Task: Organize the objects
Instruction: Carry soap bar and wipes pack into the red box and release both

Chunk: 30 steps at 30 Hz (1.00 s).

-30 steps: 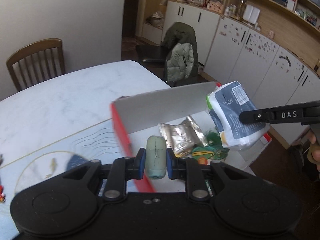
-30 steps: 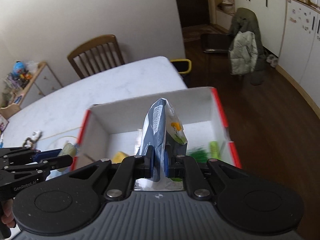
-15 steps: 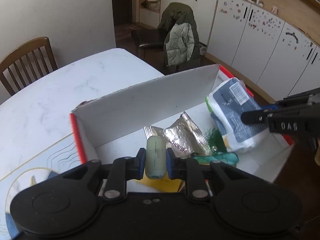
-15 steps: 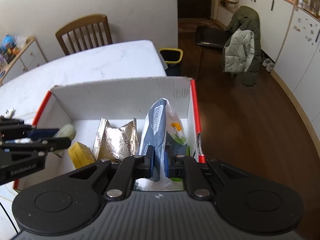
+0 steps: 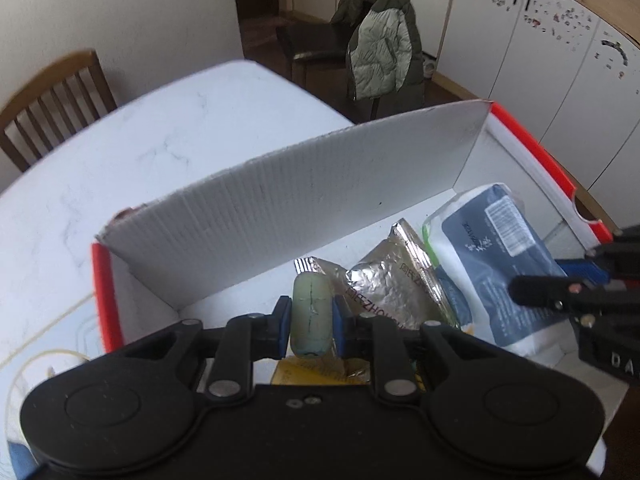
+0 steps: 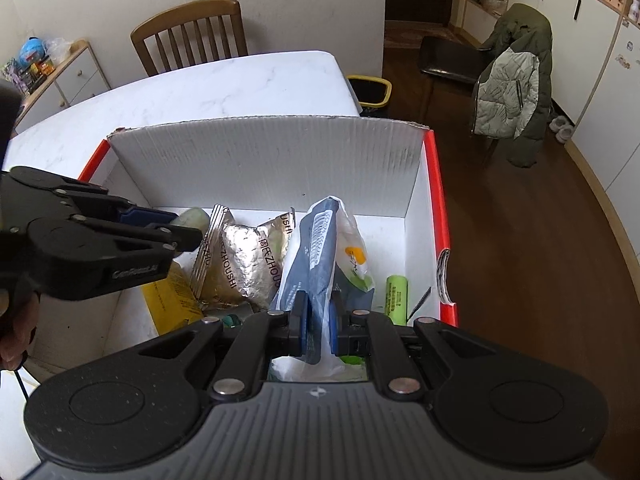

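**Both tools now inside the box**

The left tool grips a pale bar; the right tool grips a blue bag. Both have moved over the box (bag at 3 o'clock of the foil pack), so releasing seems next.

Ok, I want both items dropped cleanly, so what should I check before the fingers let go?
1. Left gripper shut on the pale green oblong bar: ok.
2. Right gripper shut on the navy and white plastic pouch: ok.
3. Both items over the inside of the white corrugated box with red edges: ok.
4. Free floor under the bar: not ok, the crinkled silver foil packets and a yellow packet lie there.
5. Bar clear of the box floor: cannot tell.
6. Grippers apart from each other: ok.
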Motion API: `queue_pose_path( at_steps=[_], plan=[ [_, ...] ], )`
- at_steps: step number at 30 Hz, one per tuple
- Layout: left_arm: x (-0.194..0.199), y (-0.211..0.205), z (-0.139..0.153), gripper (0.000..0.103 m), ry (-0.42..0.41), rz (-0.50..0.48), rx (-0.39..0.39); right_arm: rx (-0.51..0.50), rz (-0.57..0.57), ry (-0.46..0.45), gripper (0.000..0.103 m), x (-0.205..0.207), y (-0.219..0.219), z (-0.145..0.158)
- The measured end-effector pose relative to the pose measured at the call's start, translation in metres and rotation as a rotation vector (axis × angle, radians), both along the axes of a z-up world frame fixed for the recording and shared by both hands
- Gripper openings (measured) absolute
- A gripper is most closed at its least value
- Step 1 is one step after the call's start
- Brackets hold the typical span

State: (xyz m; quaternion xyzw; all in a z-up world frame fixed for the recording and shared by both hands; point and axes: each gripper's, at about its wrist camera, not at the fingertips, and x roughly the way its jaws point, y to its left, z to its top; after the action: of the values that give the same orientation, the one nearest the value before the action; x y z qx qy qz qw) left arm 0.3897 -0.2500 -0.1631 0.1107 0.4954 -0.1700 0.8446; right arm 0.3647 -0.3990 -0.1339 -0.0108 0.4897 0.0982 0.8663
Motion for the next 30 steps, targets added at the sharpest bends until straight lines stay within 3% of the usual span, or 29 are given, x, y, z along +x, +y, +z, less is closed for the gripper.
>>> queue_pose_path(
  at_steps=[12, 18, 20, 23, 25, 30],
  plan=[
    [0.018, -0.003, -0.021, 0.019, 0.077, 0.037, 0.058, 0.025, -0.033, -0.001, 0.01, 0.005, -0.009, -0.001],
    [0.022, -0.003, -0.023, 0.027, 0.096, 0.048, 0.07, 0.027, -0.039, 0.014, 0.012, 0.007, -0.014, 0.0],
    [0.023, -0.002, -0.022, 0.032, 0.101, 0.055, 0.072, 0.02, -0.035, 0.012, 0.015, 0.006, -0.013, 0.002],
    [0.022, 0.0, -0.019, 0.04, 0.094, 0.061, 0.066, 0.021, -0.027, 0.005, 0.031, 0.004, -0.011, 0.003],
    [0.021, 0.0, -0.015, 0.055, 0.077, 0.068, 0.068, 0.022, -0.027, 0.001, 0.044, 0.002, -0.011, 0.004],
    [0.014, 0.001, -0.003, 0.064, 0.049, 0.063, 0.036, 0.018, -0.027, -0.01, 0.051, -0.001, -0.011, 0.008]
  ],
)
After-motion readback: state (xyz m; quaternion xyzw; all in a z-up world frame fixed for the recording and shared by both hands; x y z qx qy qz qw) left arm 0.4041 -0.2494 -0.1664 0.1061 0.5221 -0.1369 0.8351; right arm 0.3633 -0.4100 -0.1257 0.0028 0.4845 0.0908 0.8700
